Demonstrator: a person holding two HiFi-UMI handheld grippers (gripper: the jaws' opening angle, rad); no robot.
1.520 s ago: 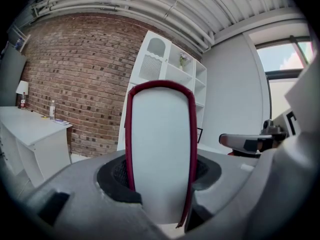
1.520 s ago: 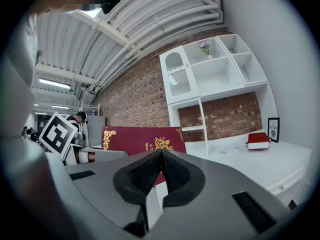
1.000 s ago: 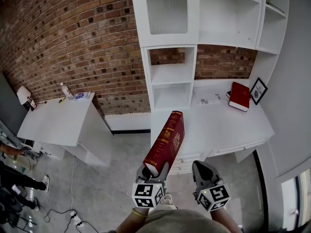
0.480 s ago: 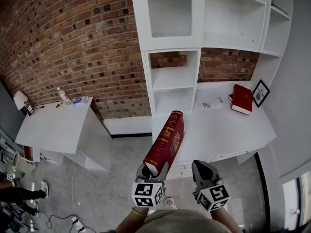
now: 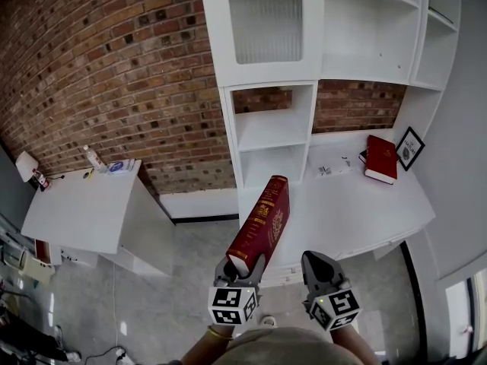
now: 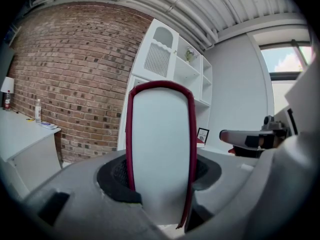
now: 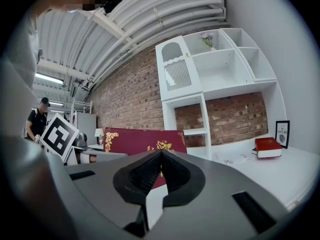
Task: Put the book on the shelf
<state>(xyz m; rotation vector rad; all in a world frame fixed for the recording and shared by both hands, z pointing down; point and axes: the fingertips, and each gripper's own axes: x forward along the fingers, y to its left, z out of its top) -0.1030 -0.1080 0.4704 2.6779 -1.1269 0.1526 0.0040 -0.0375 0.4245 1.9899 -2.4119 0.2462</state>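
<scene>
- A tall white shelf unit [image 5: 266,120] stands against a brick wall [image 5: 114,67].
- A white table [image 5: 358,211] runs beneath it, with a second book [image 5: 380,158] lying at its far end.
- The red book [image 5: 260,220] — gold-decorated cover — tilts in mid-air before the table, short of the shelf unit.
- The left gripper [image 5: 240,265] clamps the book's lower end.
- The right gripper [image 5: 316,261], just beside, is closed and empty.

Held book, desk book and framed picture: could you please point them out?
Held book [image 5: 260,220]: head view, cover's middle.
Desk book [image 5: 380,158]: head view, top cover.
Framed picture [image 5: 410,147]: head view, its centre.
</scene>
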